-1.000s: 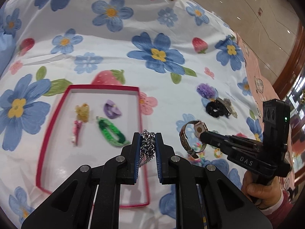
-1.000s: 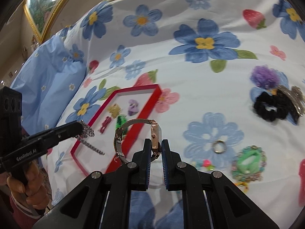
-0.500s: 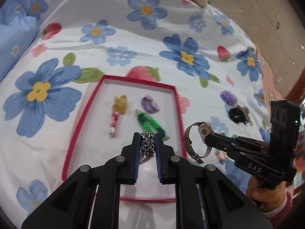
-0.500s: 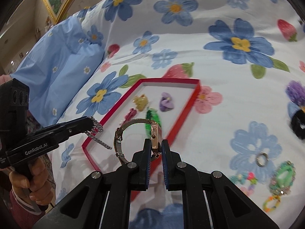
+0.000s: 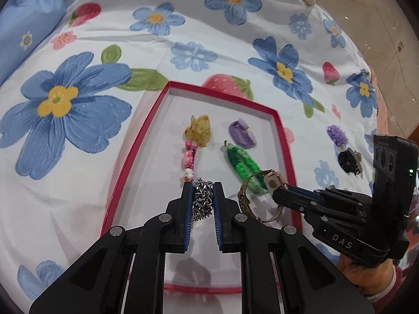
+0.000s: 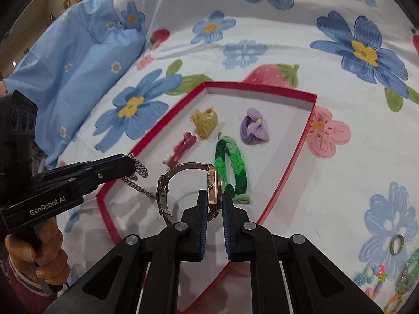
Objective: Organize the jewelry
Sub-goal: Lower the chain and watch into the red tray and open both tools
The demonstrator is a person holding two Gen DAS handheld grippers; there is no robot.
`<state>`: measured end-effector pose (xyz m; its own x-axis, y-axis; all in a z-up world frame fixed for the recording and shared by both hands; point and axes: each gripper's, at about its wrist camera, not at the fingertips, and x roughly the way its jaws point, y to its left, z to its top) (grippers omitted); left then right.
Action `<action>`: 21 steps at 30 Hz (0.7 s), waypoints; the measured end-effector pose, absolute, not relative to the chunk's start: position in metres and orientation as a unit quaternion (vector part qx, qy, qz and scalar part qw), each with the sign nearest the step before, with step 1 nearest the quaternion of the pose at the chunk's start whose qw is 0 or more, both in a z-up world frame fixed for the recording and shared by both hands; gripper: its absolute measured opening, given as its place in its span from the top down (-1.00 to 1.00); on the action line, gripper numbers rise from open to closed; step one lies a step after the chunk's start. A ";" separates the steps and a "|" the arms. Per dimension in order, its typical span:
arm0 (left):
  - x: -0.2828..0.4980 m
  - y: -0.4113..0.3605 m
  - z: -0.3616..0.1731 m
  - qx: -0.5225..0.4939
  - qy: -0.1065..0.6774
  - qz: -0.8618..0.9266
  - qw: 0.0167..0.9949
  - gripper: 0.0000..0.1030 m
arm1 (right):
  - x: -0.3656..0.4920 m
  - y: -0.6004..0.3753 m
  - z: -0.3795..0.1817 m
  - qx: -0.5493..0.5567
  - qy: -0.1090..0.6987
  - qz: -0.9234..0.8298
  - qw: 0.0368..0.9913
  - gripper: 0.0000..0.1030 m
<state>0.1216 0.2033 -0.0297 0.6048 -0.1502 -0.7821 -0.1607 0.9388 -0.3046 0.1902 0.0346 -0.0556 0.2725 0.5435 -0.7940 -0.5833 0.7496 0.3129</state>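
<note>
A red-rimmed white tray (image 5: 280, 130) (image 6: 307, 128) lies on the flowered bedsheet. In it lie a yellow clip (image 5: 197, 130) (image 6: 205, 123), a pink clip (image 5: 189, 161) (image 6: 180, 147), a purple hair tie (image 5: 241, 134) (image 6: 254, 130) and a green braided band (image 5: 242, 163) (image 6: 230, 167). My left gripper (image 5: 203, 192) (image 6: 131, 166) is shut on a silver chain (image 5: 202, 204) (image 6: 137, 180) above the tray's near left part. My right gripper (image 6: 213, 196) (image 5: 277, 189) is shut on a gold wristwatch (image 6: 183, 185) (image 5: 258, 196) just above the tray, beside the green band.
Loose jewelry lies on the sheet right of the tray: a purple scrunchie (image 5: 337, 134), a black scrunchie (image 5: 348, 159), a small ring (image 6: 396, 243), colored bead pieces (image 6: 374, 274). A blue pillow (image 6: 70, 60) lies at the left. Bare floor (image 5: 379, 13) shows beyond the bed.
Both grippers have moved left and forward over the tray, each keeping its piece. The watch now hangs above the tray's near right part instead of outside it.
</note>
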 end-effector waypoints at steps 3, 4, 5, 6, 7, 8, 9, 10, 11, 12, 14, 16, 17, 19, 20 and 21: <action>0.126 0.207 -0.040 -0.176 0.452 0.007 0.874 0.75 | 0.191 0.040 -0.060 -0.036 0.493 0.350 0.796 0.80; 0.127 0.208 -0.043 -0.176 0.455 0.009 0.873 0.75 | 0.192 0.042 -0.062 -0.041 0.495 0.349 0.795 0.80; 0.128 0.209 -0.045 -0.176 0.458 0.011 0.872 0.75 | 0.192 0.044 -0.063 -0.046 0.497 0.349 0.793 0.80; 0.130 0.210 -0.048 -0.175 0.461 0.013 0.870 0.75 | 0.192 0.046 -0.065 -0.051 0.498 0.347 0.793 0.80; 0.131 0.211 -0.052 -0.173 0.465 0.017 0.868 0.75 | 0.192 0.048 -0.067 -0.057 0.499 0.347 0.792 0.79; 0.131 0.212 -0.055 -0.173 0.467 0.019 0.867 0.75 | 0.192 0.049 -0.068 -0.061 0.500 0.347 0.791 0.80; 0.132 0.212 -0.057 -0.173 0.470 0.020 0.865 0.75 | 0.192 0.051 -0.069 -0.065 0.502 0.346 0.790 0.80; 0.133 0.213 -0.060 -0.172 0.474 0.023 0.863 0.75 | 0.193 0.053 -0.070 -0.069 0.504 0.345 0.789 0.79; 0.134 0.213 -0.062 -0.170 0.476 0.026 0.862 0.75 | 0.193 0.054 -0.071 -0.073 0.505 0.345 0.788 0.80; 0.134 0.214 -0.064 -0.168 0.477 0.029 0.862 0.75 | 0.192 0.056 -0.072 -0.077 0.505 0.346 0.787 0.80; 0.134 0.214 -0.067 -0.169 0.480 0.029 0.860 0.75 | 0.193 0.058 -0.073 -0.081 0.506 0.346 0.786 0.79; 0.135 0.215 -0.069 -0.170 0.481 0.028 0.860 0.74 | 0.193 0.060 -0.073 -0.083 0.506 0.348 0.785 0.79; 0.135 0.215 -0.069 -0.170 0.481 0.027 0.860 0.74 | 0.193 0.061 -0.073 -0.085 0.506 0.348 0.785 0.79; 0.135 0.214 -0.070 -0.167 0.482 0.029 0.860 0.74 | 0.193 0.062 -0.073 -0.088 0.506 0.348 0.784 0.79; 0.136 0.213 -0.070 -0.165 0.482 0.029 0.860 0.74 | 0.194 0.062 -0.073 -0.088 0.507 0.348 0.784 0.79; 0.136 0.212 -0.070 -0.163 0.482 0.029 0.860 0.74 | 0.194 0.063 -0.073 -0.088 0.507 0.349 0.783 0.79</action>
<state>0.1357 0.2124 -0.0699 0.5332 -0.1076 -0.8391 -0.2064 0.9454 -0.2524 0.1942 0.0626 -0.0731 0.2427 0.4562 -0.8561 -0.6357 0.7414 0.2149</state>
